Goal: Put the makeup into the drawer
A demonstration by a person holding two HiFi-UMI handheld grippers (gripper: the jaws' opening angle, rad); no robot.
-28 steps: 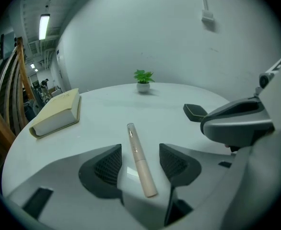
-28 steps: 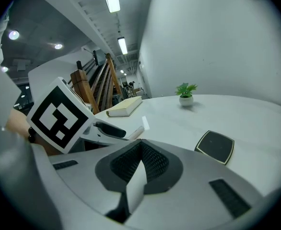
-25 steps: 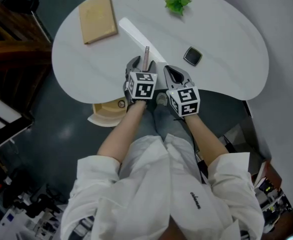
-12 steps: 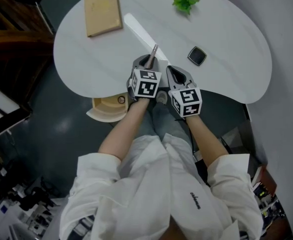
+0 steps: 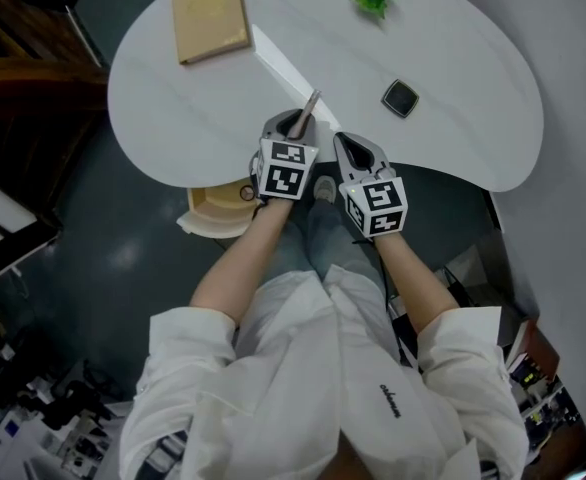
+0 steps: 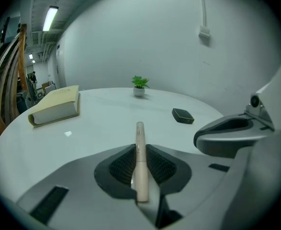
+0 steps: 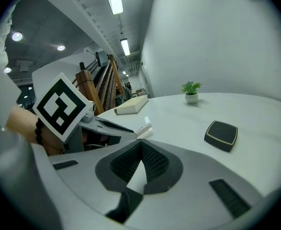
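My left gripper (image 5: 291,128) has just closed its jaws on a slim beige makeup stick (image 6: 140,163) that points up-frame along them. The open pale wooden drawer (image 5: 211,218) lies lower left, nearest this hand.

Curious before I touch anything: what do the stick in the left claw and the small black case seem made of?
Stick: likely plastic, smooth matte beige, with a seam partway along. Case: probably plastic, dark matte lid with a thin pale rim; metal cannot be ruled out.
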